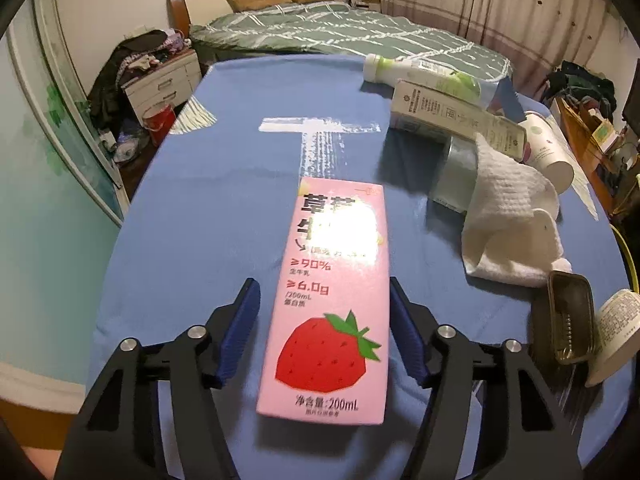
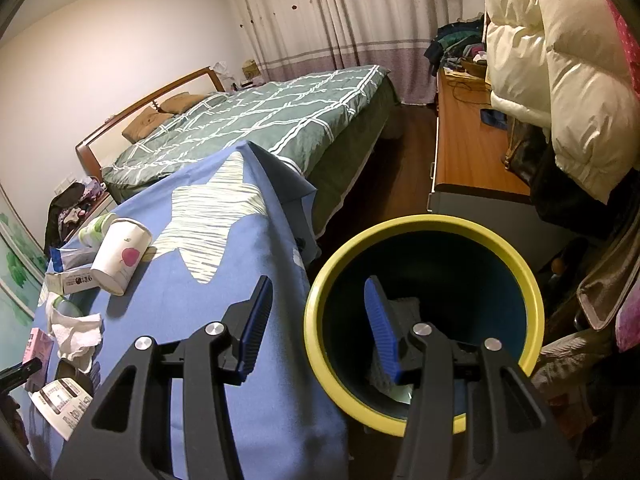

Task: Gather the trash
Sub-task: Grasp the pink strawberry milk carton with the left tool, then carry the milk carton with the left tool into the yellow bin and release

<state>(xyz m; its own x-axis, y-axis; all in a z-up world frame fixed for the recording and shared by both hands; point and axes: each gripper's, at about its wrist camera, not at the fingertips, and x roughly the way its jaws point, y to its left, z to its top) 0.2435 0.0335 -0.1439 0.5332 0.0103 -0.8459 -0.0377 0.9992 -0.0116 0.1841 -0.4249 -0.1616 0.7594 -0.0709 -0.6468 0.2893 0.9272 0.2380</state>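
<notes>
I see the pink strawberry milk carton lying flat on the blue counter, between my left tool's pads, which aren't yet pressing it. My right tool hangs spread, empty, over the yellow-rimmed bin beside the counter.

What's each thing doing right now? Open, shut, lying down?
Left gripper: open, pink carton between its jaws.
Right gripper: open, empty.
Pink carton: lying flat on the blue cloth.
Paper cup: tipped on its side.
Tin: open.
Tissue: crumpled.
Bin: upright, open-topped, something grey inside.
</notes>
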